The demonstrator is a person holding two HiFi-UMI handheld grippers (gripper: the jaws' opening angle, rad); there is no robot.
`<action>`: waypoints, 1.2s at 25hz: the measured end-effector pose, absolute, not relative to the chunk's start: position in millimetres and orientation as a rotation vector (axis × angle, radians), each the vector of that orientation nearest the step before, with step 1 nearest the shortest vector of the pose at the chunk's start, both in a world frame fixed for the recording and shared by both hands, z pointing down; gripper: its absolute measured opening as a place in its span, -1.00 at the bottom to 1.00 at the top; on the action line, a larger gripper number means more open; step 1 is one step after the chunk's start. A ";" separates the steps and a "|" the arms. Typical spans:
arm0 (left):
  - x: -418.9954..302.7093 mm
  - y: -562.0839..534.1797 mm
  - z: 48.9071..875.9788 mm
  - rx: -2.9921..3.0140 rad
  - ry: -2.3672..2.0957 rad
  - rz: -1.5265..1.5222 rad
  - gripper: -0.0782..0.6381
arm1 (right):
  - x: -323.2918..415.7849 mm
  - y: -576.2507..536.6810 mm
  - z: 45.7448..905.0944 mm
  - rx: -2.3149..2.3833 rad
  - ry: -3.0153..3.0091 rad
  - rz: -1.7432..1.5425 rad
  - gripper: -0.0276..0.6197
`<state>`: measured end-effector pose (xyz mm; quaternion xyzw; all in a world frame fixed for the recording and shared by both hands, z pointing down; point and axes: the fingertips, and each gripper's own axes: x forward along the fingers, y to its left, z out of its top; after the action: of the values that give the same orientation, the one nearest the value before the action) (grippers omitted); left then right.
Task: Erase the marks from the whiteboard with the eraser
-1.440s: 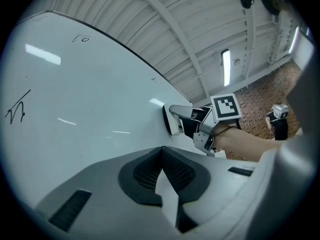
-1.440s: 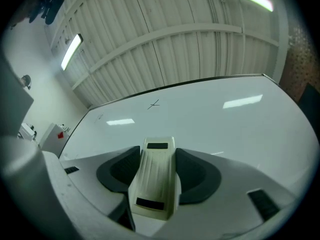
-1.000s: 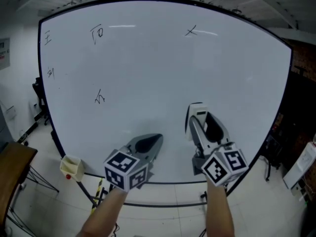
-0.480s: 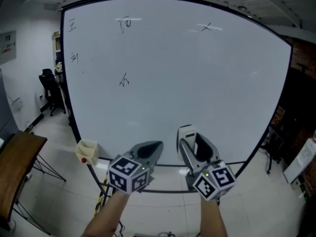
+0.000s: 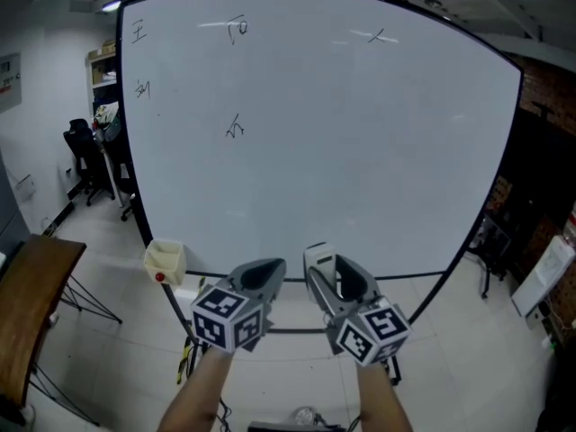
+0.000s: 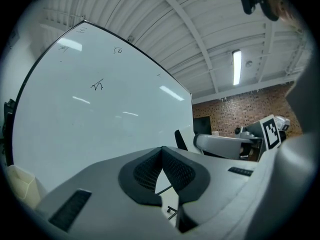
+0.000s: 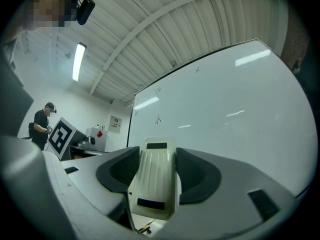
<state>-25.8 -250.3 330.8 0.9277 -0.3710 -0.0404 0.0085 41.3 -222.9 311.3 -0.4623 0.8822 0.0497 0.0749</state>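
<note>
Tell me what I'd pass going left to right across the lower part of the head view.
Wooden table → cream box at the whiteboard's lower corner → left gripper → right gripper, holding the eraser.

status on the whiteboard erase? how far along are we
Done: the eraser is picked up, clamped in the right gripper.
In hand: it is held low by the bottom edge of the whiteboard, away from every mark. The left gripper is shut and empty.
Left: five marks show: top-left mark, top-middle mark, top-right mark, left-edge mark, centre-left mark.
</note>
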 end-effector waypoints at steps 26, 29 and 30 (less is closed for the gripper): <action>-28.5 -239.8 316.0 2.925 -1.185 -0.141 -0.78 | 40.4 -212.8 296.0 -1.386 2.630 0.187 -0.19; -29.3 -240.8 316.9 2.923 -1.181 -0.140 -0.78 | 40.1 -212.7 296.2 -1.414 2.629 0.173 -0.19; -29.5 -241.0 317.5 2.923 -1.180 -0.140 -0.78 | 40.1 -212.6 296.5 -1.425 2.628 0.167 -0.19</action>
<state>-29.5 -241.0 317.5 0.9264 -0.3740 -0.0443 -0.0066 40.1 -212.6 296.5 -0.4745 0.8754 0.0556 0.0738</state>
